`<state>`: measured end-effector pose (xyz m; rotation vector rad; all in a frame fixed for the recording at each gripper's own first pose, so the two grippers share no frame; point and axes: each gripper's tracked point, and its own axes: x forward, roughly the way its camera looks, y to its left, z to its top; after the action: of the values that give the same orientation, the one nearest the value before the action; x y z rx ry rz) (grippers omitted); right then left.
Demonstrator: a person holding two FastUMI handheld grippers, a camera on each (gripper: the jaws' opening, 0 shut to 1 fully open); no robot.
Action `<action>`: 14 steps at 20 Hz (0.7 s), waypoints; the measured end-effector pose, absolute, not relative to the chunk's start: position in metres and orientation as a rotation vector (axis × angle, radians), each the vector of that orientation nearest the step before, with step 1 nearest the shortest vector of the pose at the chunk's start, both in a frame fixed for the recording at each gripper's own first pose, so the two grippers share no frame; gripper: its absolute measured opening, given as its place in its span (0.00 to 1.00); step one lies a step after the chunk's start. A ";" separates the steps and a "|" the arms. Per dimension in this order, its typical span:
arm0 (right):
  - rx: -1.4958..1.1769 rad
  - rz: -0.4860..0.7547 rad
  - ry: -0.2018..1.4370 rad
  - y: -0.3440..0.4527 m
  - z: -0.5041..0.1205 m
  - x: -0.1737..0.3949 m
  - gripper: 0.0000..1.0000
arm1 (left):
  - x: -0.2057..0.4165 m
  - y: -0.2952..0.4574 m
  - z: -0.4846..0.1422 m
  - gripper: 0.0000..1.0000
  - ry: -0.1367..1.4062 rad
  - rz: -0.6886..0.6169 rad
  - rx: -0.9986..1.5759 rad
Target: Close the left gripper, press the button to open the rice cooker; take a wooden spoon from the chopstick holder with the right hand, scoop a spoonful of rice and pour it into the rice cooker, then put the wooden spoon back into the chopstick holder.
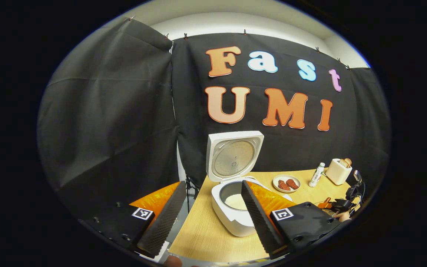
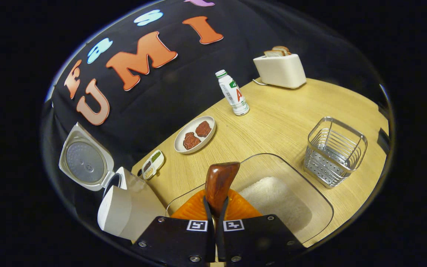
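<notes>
The white rice cooker (image 1: 232,218) stands open on the table, lid (image 1: 234,155) upright, with white rice in its pot (image 1: 235,202). My left gripper (image 1: 213,183) hovers open in front of it, nothing between its fingers. My right gripper (image 2: 216,200) is shut on the brown wooden spoon (image 2: 220,180), which sticks forward over a clear glass dish (image 2: 321,226) holding rice (image 2: 272,200). The metal wire chopstick holder (image 2: 335,150) stands to the right of the dish. The cooker (image 2: 117,207) lies low on the left in the right gripper view. Far off, the right gripper (image 1: 341,204) appears at the table's right.
A plate (image 2: 179,142) with two pieces of meat, a white bottle (image 2: 232,92) and a toaster (image 2: 280,68) with bread stand toward the back of the wooden table (image 2: 272,122). A small seasoning box (image 2: 153,164) lies beside the cooker. Black cloth walls the booth behind.
</notes>
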<state>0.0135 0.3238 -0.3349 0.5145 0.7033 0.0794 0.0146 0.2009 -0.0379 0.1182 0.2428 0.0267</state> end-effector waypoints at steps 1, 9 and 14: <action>0.534 0.079 0.710 0.324 -0.336 0.014 0.01 | 0.014 0.199 -0.036 1.00 0.240 0.025 0.118; 0.681 0.059 0.727 0.306 -0.326 0.009 0.01 | 0.011 0.195 -0.035 1.00 0.238 0.020 0.115; 0.690 0.040 0.682 0.291 -0.303 0.018 0.01 | 0.008 0.192 -0.033 1.00 0.227 0.015 0.100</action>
<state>0.0183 0.2905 -0.3027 0.6902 0.6816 0.0396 0.0078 0.1923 -0.0331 0.1002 0.2272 0.0154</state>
